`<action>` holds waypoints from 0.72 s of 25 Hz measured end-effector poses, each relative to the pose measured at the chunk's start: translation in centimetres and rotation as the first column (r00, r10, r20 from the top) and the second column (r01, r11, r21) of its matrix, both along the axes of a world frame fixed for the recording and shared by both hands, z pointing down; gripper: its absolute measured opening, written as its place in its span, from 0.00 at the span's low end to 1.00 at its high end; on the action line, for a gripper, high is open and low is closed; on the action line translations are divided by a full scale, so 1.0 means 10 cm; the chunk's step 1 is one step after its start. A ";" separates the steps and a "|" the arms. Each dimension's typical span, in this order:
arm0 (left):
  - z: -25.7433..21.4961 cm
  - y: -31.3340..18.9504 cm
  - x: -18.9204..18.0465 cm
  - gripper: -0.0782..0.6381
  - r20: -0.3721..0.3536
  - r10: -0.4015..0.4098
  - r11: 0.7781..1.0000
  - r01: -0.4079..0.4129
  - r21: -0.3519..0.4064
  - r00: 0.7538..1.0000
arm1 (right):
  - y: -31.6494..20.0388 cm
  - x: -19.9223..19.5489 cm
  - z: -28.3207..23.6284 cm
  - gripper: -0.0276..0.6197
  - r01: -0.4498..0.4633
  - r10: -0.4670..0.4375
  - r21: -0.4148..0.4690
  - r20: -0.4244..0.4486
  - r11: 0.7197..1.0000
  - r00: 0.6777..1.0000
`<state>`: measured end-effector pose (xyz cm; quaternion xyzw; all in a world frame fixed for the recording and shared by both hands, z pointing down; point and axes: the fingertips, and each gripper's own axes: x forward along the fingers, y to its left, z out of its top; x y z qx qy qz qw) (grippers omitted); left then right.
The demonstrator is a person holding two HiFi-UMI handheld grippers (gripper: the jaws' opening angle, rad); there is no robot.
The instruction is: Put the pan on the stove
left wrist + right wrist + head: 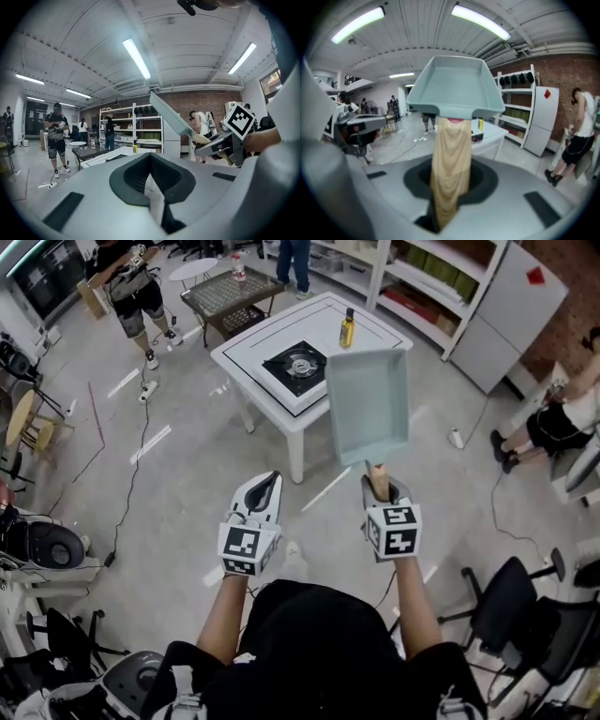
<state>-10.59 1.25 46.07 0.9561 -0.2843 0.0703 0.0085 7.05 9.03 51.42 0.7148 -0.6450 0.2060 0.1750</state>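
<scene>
I hold a pale green rectangular pan (368, 404) up in the air by its wooden handle (379, 482), with my right gripper (380, 486) shut on that handle. In the right gripper view the handle (450, 159) runs up from between the jaws to the pan (454, 86). The black stove (298, 365) sits on a white table (272, 395) ahead, beyond and left of the pan. My left gripper (271, 478) hangs level with the right one, shut and with nothing in it. From the left gripper view the pan (171, 117) shows edge-on at the right.
A yellow oil bottle (347, 329) stands on the table behind the stove. Further back are a glass-topped table (225, 294) and shelving (422, 277). A person (131, 287) stands at far left, another sits at the right (562, 418). Office chairs (511, 601) and cables (141, 456) lie around me.
</scene>
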 end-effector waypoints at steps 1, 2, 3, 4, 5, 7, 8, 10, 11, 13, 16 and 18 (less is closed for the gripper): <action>-0.01 -0.13 0.02 0.14 0.001 0.003 1.000 -0.003 -0.003 1.000 | -0.13 0.01 -0.01 0.17 -0.002 0.002 -0.002 0.001 1.000 1.000; -0.01 -0.26 0.05 0.14 0.002 0.007 1.000 -0.007 -0.005 1.000 | -0.26 0.03 -0.01 0.17 -0.005 0.005 -0.004 0.003 1.000 1.000; -0.01 -0.38 0.08 0.14 0.003 0.011 1.000 -0.011 -0.008 1.000 | -0.39 0.04 -0.02 0.17 -0.007 0.007 -0.005 0.006 1.000 1.000; -0.01 -0.49 0.10 0.14 0.003 0.017 1.000 -0.017 -0.010 1.000 | -0.51 0.06 -0.01 0.17 -0.010 0.010 -0.006 0.010 1.000 1.000; 0.00 -0.59 0.13 0.14 0.002 0.023 1.000 -0.023 -0.013 1.000 | -0.63 0.07 -0.01 0.17 -0.012 0.012 -0.007 0.014 1.000 1.000; 0.00 -0.79 0.16 0.14 0.000 0.034 0.999 -0.034 -0.019 0.999 | -0.86 0.07 -0.02 0.17 -0.013 0.013 -0.010 0.018 1.000 1.000; 0.01 -0.89 0.17 0.14 0.000 0.038 0.999 -0.038 -0.023 0.999 | -0.97 0.07 -0.02 0.17 -0.013 0.013 -0.012 0.017 1.000 1.000; 0.02 -1.08 0.19 0.14 0.001 0.044 0.999 -0.043 -0.029 0.999 | -1.17 0.07 -0.02 0.17 -0.013 0.013 -0.019 0.013 1.000 1.000; 0.03 -1.17 0.19 0.14 0.001 0.046 0.998 -0.046 -0.031 0.999 | -1.25 0.07 -0.01 0.17 -0.012 0.013 -0.022 0.011 1.000 1.000; 0.03 -1.32 0.19 0.14 0.001 0.049 0.998 -0.049 -0.028 0.999 | -1.40 0.06 0.00 0.17 -0.011 0.011 -0.028 0.008 1.000 1.000; 0.04 -1.48 0.17 0.14 0.002 0.046 0.999 -0.046 -0.021 0.999 | -1.56 0.04 0.04 0.17 -0.006 0.007 -0.032 0.014 0.999 1.000; 0.07 -1.57 0.16 0.14 0.009 0.040 0.999 -0.040 -0.016 0.999 | -1.68 0.05 0.08 0.17 -0.003 0.004 -0.033 0.023 0.999 1.000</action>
